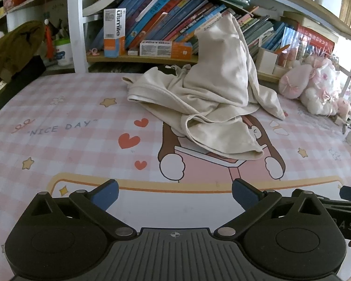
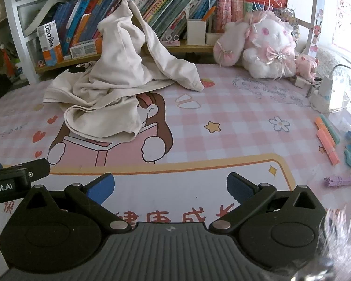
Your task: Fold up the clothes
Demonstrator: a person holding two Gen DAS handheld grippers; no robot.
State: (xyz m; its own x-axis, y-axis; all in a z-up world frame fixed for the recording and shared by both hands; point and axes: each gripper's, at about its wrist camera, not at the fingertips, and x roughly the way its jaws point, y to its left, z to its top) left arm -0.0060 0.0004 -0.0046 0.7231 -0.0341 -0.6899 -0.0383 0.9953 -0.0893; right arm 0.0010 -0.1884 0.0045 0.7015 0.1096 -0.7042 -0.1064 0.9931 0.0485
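A crumpled cream garment [image 1: 206, 100] lies in a heap on the pink checked cartoon mat [image 1: 82, 128], its top leaning against the books behind. It also shows in the right wrist view [image 2: 110, 89], on the mat [image 2: 234, 121]. My left gripper [image 1: 175, 195] is open and empty, well short of the garment near the mat's front edge. My right gripper [image 2: 170, 189] is open and empty, also near the front edge, with the garment ahead and to the left. The left gripper's side [image 2: 18, 175] shows at the left of the right wrist view.
A shelf of leaning books [image 1: 166, 21] and boxes stands behind the mat. A pink and white plush toy [image 2: 266, 44] sits at the back right. Highlighter pens [image 2: 327, 138], a purple item [image 2: 339, 181] and a white charger [image 2: 325, 91] lie at the right edge. A brown garment [image 1: 11, 46] hangs at the left.
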